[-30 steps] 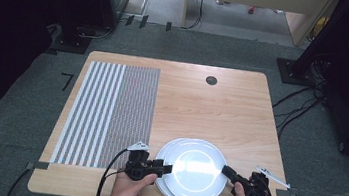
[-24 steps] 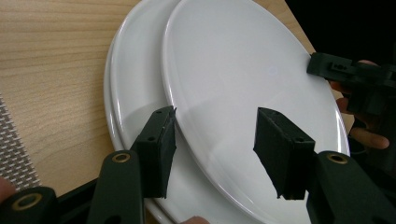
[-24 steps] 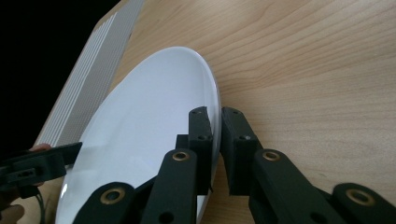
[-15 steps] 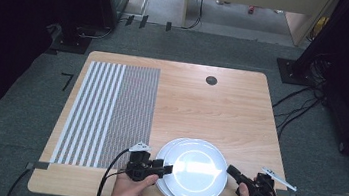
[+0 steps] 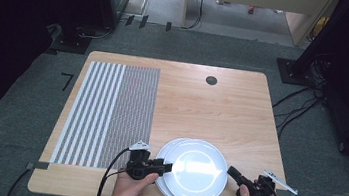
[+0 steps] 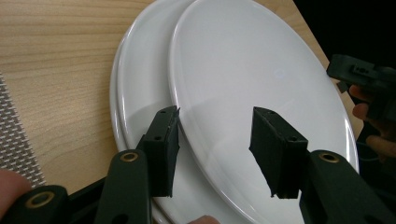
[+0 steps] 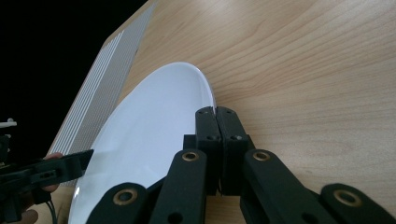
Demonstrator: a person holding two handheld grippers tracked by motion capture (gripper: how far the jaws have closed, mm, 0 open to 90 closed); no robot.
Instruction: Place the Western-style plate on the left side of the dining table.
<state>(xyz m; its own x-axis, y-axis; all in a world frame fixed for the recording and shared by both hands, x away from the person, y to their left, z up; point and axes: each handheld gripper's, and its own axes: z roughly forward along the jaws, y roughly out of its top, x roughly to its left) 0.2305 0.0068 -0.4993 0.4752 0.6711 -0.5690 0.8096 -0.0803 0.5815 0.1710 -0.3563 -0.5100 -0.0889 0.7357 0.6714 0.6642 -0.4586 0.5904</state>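
A stack of white plates (image 5: 196, 168) lies near the table's front edge. My left gripper (image 5: 166, 167) reaches it from the left. Its jaws have just been closing. In the left gripper view that gripper (image 6: 217, 149) is open, with the top plate's (image 6: 261, 70) rim running between the pads and neither pad pressing it. A lower plate (image 6: 140, 84) shows beneath. My right gripper (image 5: 232, 171) sits at the stack's right side. It is shut, and its tips (image 7: 215, 112) meet the plate's (image 7: 154, 126) rim with nothing visible between them.
A grey-and-white striped mat (image 5: 108, 110) covers the table's left half. A dark round hole (image 5: 211, 80) sits near the far edge. Bare wood (image 5: 211, 112) lies beyond the plates. Dark stands and cables (image 5: 307, 104) surround the table on the floor.
The right gripper has drawn back a little to the right, from over the plate to its rim. The left gripper and the plates have stayed in place.
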